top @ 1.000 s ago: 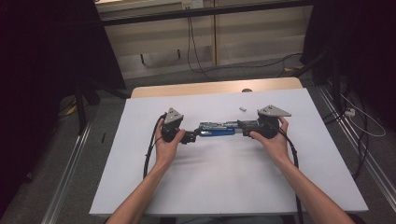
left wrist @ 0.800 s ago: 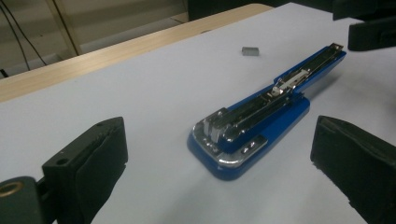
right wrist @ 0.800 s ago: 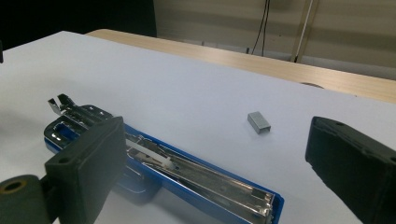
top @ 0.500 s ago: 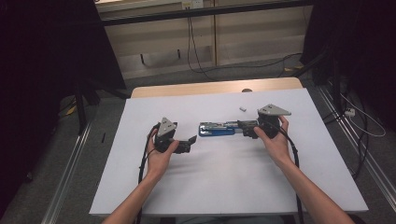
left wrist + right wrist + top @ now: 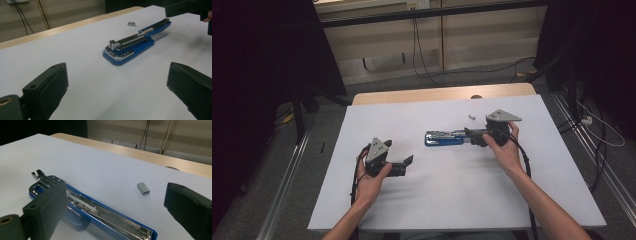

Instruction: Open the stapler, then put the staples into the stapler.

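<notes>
A blue stapler (image 5: 443, 138) lies on the white table top (image 5: 437, 200), its metal magazine exposed. In the left gripper view the stapler (image 5: 130, 47) sits ahead of my left gripper (image 5: 117, 75), well apart from it. That left gripper (image 5: 407, 164) is open and empty, near the table's left front. My right gripper (image 5: 469, 135) is at the stapler's right end. In the right gripper view the stapler (image 5: 100, 212) lies low between the wide-open jaws of the right gripper (image 5: 116, 192). A small grey block of staples (image 5: 143, 188) rests beside it.
The staple block (image 5: 471, 117) lies just behind the right gripper. A bare wooden strip (image 5: 442, 94) runs along the table's far edge. Cables hang at the back wall, and metal rails flank the table on the floor.
My left gripper has let go of the stapler's left end and drawn back toward the front left, jaws now open. The right gripper has stayed at the stapler's right end.
</notes>
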Motion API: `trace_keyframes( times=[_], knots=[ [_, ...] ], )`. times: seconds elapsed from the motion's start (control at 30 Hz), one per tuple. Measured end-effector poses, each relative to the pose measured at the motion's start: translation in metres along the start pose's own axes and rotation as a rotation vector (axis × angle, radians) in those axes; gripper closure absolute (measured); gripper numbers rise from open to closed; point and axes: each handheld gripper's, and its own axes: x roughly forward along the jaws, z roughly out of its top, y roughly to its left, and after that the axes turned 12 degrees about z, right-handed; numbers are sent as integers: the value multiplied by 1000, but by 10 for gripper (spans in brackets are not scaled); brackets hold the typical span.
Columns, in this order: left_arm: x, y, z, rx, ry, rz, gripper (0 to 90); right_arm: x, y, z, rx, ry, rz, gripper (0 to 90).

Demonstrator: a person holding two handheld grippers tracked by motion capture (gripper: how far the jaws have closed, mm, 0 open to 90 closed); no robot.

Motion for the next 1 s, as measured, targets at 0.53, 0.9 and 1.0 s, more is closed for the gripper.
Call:
trace_keyframes(
  times=[0.53,0.9,1.0],
  knots=[
    [-37,5,-17,-28,2,12,34,15,-3,13,-8,24,39,50],
    [-56,-4,-27,8,21,13,33,26,-15,32,-4,44,30,58],
    [-58,-5,-28,13,22,9,34,29,-20,38,-5,60,28,48]
  ],
)
